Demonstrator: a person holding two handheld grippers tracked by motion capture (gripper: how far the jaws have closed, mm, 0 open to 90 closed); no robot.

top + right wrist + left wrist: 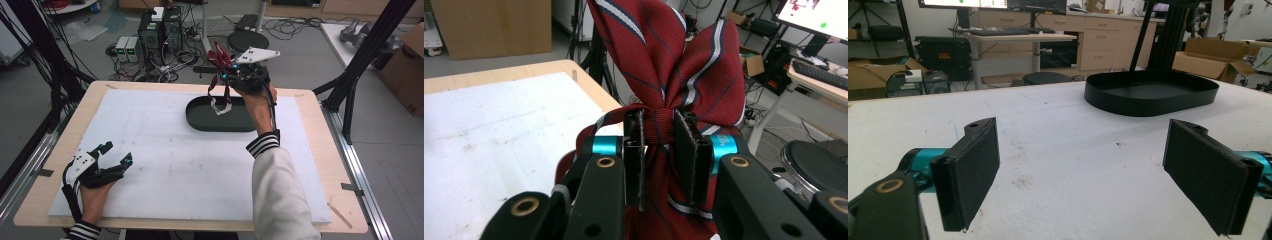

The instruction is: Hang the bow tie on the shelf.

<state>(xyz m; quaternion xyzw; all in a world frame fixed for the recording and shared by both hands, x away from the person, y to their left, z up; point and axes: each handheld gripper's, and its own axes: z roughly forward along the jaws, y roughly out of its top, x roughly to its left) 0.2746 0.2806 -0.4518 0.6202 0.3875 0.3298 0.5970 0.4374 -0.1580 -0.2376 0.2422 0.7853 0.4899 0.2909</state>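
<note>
- My right claw (659,155) is pinching a red striped bow tie (669,65) at its knot; in the right gripper view the tie's two lobes fan up above the jaws, centre of frame.
- In the high view the tie hangs in the upper centre, above the far rim of a black oval tray (200,117). Its white strap (220,106) dangles into the tray.
- My left claw (114,154) rests spread wide and empty at the lower left, on the white mat (165,170) covering the desk.
- I judge the step is putting the tie in the tray. To do it well I would lower until the fabric settles, then release, keeping the strap inside the rim.
</note>
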